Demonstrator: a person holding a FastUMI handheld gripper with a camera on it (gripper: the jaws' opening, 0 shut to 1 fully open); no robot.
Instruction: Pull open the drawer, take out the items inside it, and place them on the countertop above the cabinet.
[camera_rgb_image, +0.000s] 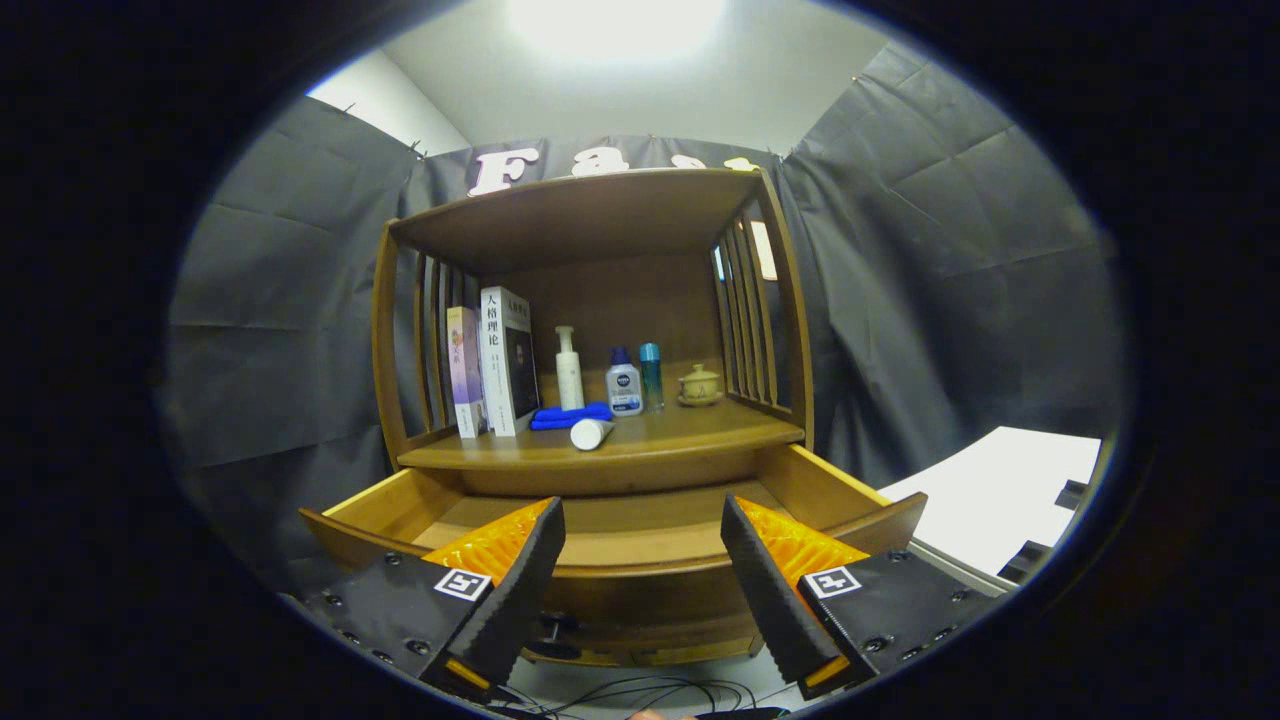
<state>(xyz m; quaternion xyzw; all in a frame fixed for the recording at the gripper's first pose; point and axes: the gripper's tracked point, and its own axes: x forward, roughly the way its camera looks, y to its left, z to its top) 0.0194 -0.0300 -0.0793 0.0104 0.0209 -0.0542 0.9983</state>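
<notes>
A wooden cabinet stands ahead with its drawer (850, 500) pulled out toward me; the part of the drawer's floor that shows is bare wood. My gripper (640, 570) is open, with its fingers spread over the drawer's front rim and nothing between them. On the countertop (700, 435) above the drawer lie a white tube (590, 433) on its side and a blue cloth (570, 415). Behind them stand a white pump bottle (569, 368), a small blue-capped bottle (624, 385), a slim teal bottle (651, 375) and a little lidded pot (699, 385).
Two books (495, 365) stand upright at the countertop's left end. Slatted wooden sides and a top shelf (580, 205) enclose the countertop. A white table (1000, 490) lies to the right of the cabinet. Cables (640, 690) trail on the floor below the drawer front with its dark knob (555, 627).
</notes>
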